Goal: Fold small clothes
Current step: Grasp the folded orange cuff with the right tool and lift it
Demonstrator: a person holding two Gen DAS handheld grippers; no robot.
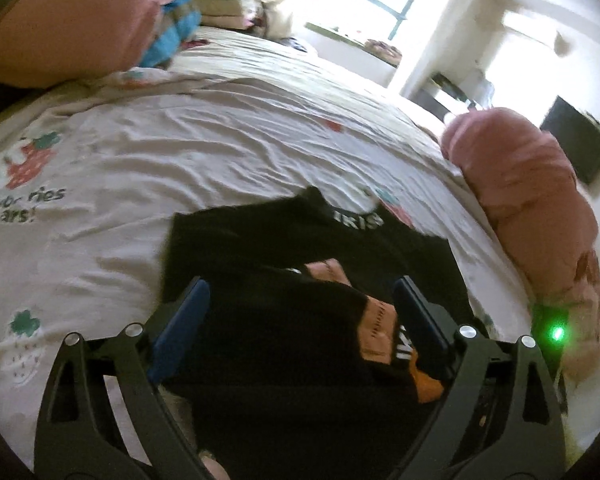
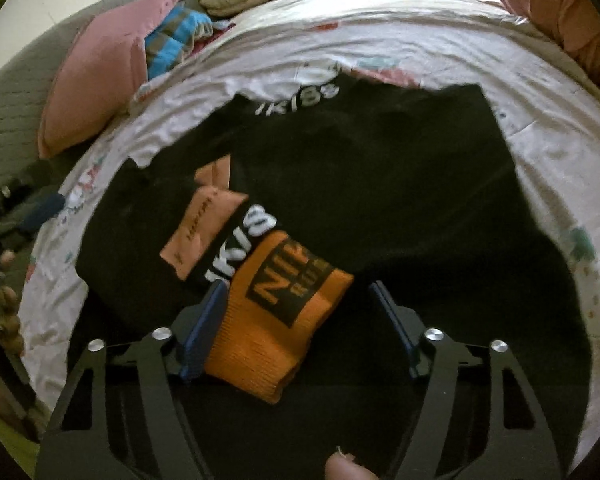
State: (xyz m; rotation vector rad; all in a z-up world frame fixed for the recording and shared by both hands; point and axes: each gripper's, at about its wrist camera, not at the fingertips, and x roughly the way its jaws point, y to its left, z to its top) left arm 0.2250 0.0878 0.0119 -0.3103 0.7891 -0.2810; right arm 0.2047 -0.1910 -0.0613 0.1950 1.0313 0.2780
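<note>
- A bed is seen under a white strawberry-print sheet [image 1: 188, 148], with pink pillows at its edges and a bright window beyond.
- The left gripper [image 1: 300, 296] is held wide, with nothing gripped; black cloth is seen passing between and beneath its fingers.
- The right gripper [image 2: 296, 300] is likewise spread wide and empty, with an orange cuff [image 2: 276, 312] lying against its left finger.
- The black garment [image 2: 380, 168] is spread flat on the sheet directly ahead of both grippers, its sleeve folded inward over the body.
- The cuff's long axis is seen running diagonally, from the right gripper up toward the garment's middle.
- The cuff is judged nearer the right gripper, so the next fold is probably best started there.
</note>
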